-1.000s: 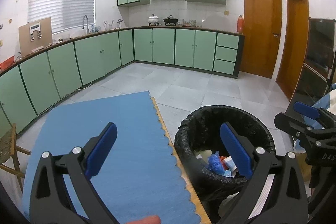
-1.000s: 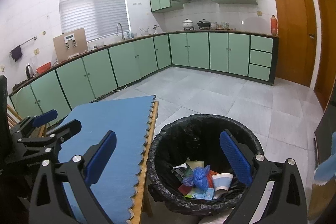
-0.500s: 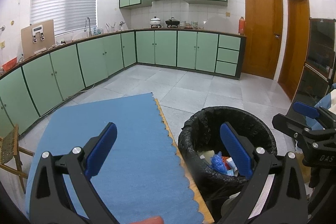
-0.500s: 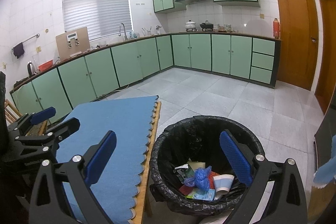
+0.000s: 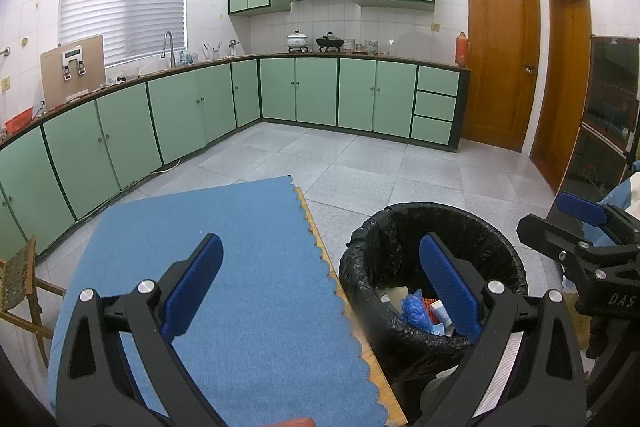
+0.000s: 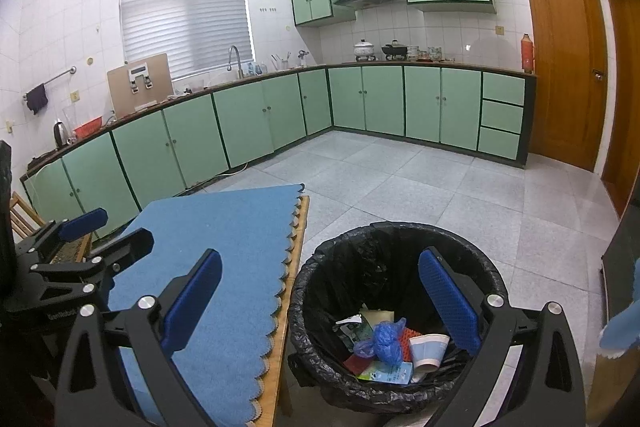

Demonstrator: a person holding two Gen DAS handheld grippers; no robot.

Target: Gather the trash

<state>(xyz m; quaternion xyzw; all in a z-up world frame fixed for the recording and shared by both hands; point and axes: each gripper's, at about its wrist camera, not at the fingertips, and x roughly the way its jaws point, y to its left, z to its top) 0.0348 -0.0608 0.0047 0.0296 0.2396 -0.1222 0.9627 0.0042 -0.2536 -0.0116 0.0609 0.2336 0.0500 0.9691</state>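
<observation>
A black-lined trash bin stands on the floor right of the table; it also shows in the left wrist view. Inside lie a blue plastic bag, a paper cup, cards and wrappers. My right gripper is open and empty above the bin's near rim and table edge. My left gripper is open and empty over the blue mat. Each gripper shows in the other's view: the right and the left.
The blue scalloped mat covers a wooden table. An orange-red object peeks in at the bottom edge of the left wrist view. A wooden chair stands left. Green cabinets line the walls; tiled floor lies beyond.
Both grippers stay open and empty. Both views have shifted slightly, showing more of the room; the bin and mat appear a little lower and farther.
</observation>
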